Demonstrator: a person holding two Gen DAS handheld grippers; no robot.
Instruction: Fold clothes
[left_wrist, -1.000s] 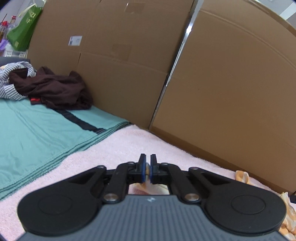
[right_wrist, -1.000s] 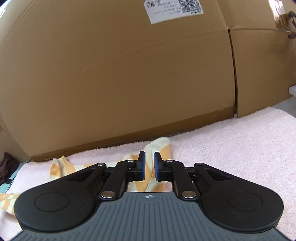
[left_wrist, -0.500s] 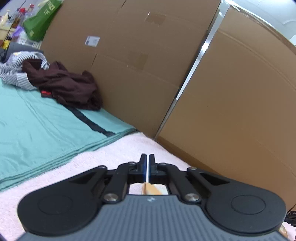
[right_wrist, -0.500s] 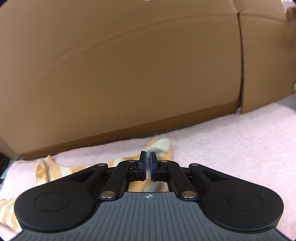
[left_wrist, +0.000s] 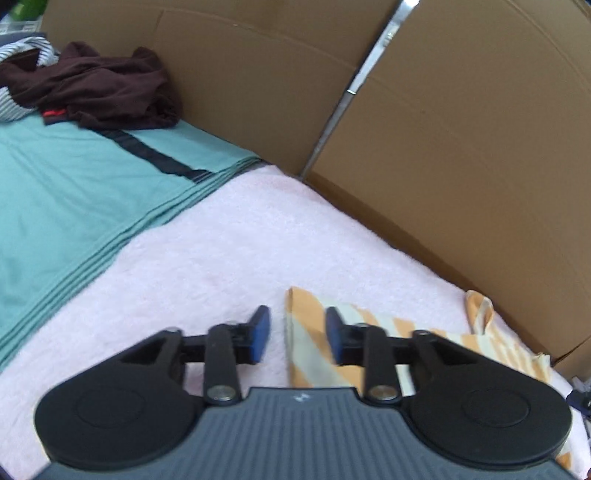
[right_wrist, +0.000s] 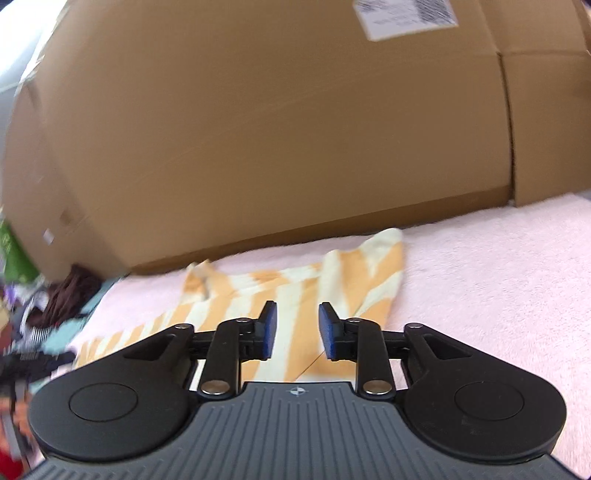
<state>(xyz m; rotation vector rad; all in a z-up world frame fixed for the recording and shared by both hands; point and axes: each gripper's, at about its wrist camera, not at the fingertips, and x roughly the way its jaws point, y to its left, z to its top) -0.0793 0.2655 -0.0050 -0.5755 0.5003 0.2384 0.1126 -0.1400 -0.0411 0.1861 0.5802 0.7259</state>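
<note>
Your left gripper (left_wrist: 297, 339) and right gripper (right_wrist: 293, 330) both tilt downward, jaws opening and gripping nothing, above the orange-striped garment (right_wrist: 295, 291) lying flat on the pink towel (left_wrist: 221, 240). Cardboard boxes (right_wrist: 277, 129) wall off twelve o'clock; a brown garment (left_wrist: 92, 88) lies at ten o'clock.

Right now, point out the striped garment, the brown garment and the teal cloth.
striped garment (right_wrist: 295, 291): right wrist view, middle of the orange-and-cream fabric.
brown garment (left_wrist: 99, 88): left wrist view, middle of the crumpled heap.
teal cloth (left_wrist: 74, 184): left wrist view, flat middle.
</note>
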